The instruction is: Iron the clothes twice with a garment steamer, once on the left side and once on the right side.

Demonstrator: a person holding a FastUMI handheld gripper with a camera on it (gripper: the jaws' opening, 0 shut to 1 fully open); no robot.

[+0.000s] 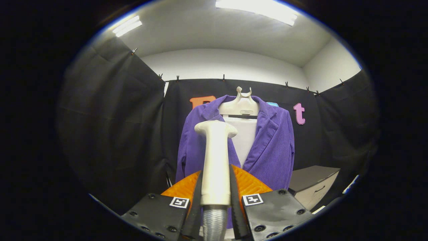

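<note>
while the gripper [215, 187] points straight at the hanging garment, its two fingers are pinched on the handle of the garment steamer [216, 157], one finger pressing each side of the pale shaft. the steamer stands upright between them. its flared head sits at 12 o'clock from the fingertips, overlapping the chest of the jacket in my line of sight; i cannot tell whether the head touches the cloth. a ribbed grey hose [214, 222] leaves the bottom of the handle at 6 o'clock, running down between the finger bases.

purple jacket [272, 147]: corded fabric, open at the front, hung on a pale hanger [239, 105] whose hook rises at 12 o'clock. lapels fold outward. a white panel [245, 135] shows in the opening, just to the 2 o'clock side of the steamer head. one sleeve hangs at 10 o'clock from the fingers, the other at 2 o'clock.

black cloth wall [110, 127] hangs behind and to both sides of the jacket, clipped along its top edge. above it, a white room wall and ceiling with two strip lights [127, 25], at roughly 11 and 1 o'clock.

grey box [312, 185] at 3 o'clock of the fingers, low, beside the jacket's hem, with a slot handle on its facing side. it stands near the jacket; contact unclear.

each finger mount carries a small square marker [252, 199].
</note>
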